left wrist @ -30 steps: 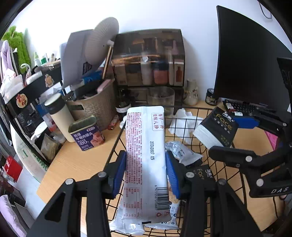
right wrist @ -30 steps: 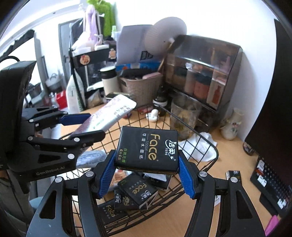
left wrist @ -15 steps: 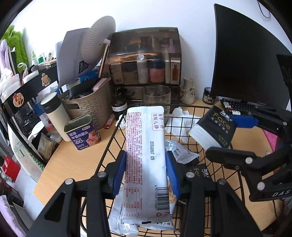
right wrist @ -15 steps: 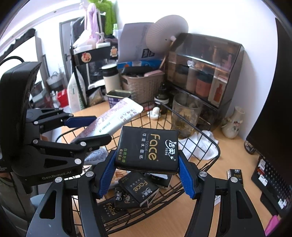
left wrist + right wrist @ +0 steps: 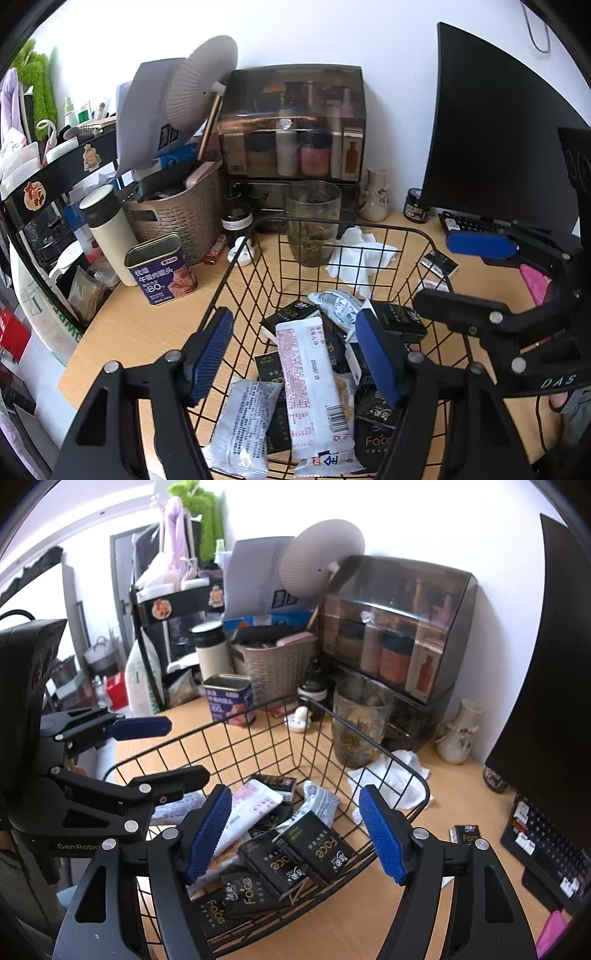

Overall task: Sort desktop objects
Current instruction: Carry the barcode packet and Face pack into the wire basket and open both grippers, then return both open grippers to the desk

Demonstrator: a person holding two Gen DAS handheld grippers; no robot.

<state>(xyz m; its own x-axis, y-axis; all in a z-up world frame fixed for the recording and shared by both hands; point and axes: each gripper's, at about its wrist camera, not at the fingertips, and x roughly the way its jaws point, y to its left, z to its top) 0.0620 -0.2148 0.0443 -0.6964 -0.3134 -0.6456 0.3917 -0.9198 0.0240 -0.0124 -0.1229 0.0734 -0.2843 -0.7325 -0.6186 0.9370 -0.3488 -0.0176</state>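
A black wire basket [image 5: 343,225] [image 5: 236,734] stands on the wooden desk. Inside lie a long white snack packet [image 5: 314,384] [image 5: 247,808], several black "Face" tissue packs [image 5: 314,845] [image 5: 397,321] and grey wrappers [image 5: 243,421]. My left gripper [image 5: 295,358] is open and empty above the basket's near side; it also shows in the right wrist view [image 5: 162,749]. My right gripper [image 5: 295,834] is open and empty above the basket; in the left wrist view it [image 5: 465,273] hangs at the right.
Behind the basket stand a glass cup [image 5: 312,221], a blue tin [image 5: 162,269], a white flask [image 5: 107,232], a woven bin [image 5: 181,214] and a dark cabinet [image 5: 291,122]. A crumpled tissue [image 5: 364,254], small vase [image 5: 375,195], keyboard [image 5: 546,845] and monitor [image 5: 495,129] are at right. One tissue pack [image 5: 466,834] lies on the desk.
Both grippers opened. The white snack packet dropped from the left gripper into the basket, and the black tissue pack dropped from the right gripper into it.
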